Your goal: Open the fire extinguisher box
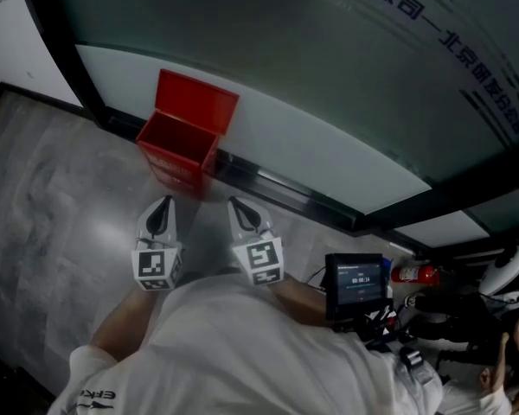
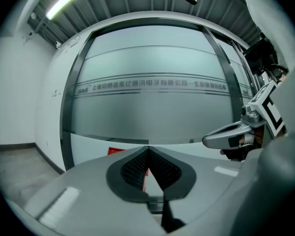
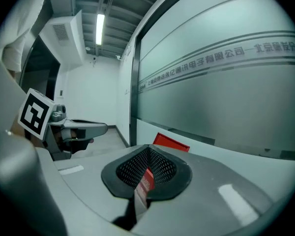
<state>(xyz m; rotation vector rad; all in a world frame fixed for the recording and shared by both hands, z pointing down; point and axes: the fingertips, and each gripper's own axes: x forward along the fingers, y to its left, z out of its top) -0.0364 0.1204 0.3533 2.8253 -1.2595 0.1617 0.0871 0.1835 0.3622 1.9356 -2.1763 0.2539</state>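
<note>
Both are pressed together on nothing, left tongs (image 1: 162,213) and right tongs (image 1: 246,214) idling close to us. Our guess why: the fire extinguisher box (image 1: 180,145), on the floor (image 1: 60,197) at 12 o'clock, already has its lid (image 1: 197,102) up.

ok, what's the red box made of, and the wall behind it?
Fire extinguisher box: probably painted sheet metal; thin flat walls, crisp edges, even red coat. Wall panel: frosted glass by its look; hazy grey-green surface with a printed lettering band.

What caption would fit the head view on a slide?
Red fire extinguisher box stands open against the glass wall; left gripper and right gripper, both shut, hang short of it.
</note>
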